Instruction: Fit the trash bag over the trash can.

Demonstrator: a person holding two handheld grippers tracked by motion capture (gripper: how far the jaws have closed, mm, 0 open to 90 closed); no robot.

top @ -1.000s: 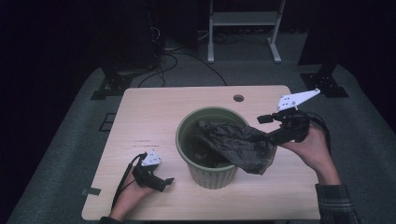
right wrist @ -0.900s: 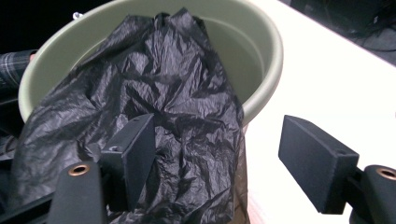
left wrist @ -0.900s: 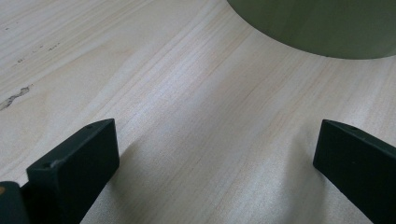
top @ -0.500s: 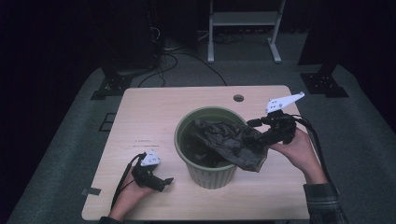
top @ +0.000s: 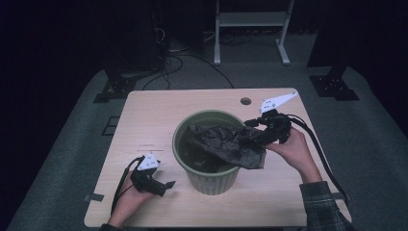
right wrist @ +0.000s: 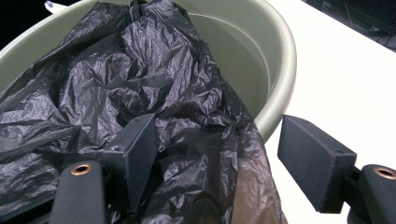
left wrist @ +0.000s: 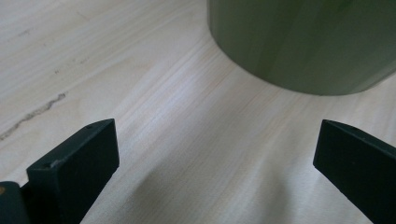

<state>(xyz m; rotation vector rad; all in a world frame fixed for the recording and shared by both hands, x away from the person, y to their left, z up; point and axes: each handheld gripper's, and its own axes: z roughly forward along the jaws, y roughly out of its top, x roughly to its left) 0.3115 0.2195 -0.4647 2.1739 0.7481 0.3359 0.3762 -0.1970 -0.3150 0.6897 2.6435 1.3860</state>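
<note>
At frame centre, the black bag (top: 226,144) is straddled by the spread right gripper (right wrist: 215,158) for lining the bin (top: 208,178), while the left gripper (top: 161,185) is rested, spread, on the desk (top: 144,120).

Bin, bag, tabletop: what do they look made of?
Bin: probably plastic, matte olive, smooth moulded rim. Bag: thin black plastic film, glossy and finely crinkled. Tabletop: pale wood or wood-look laminate, with visible grain lines; which one is unclear.
</note>
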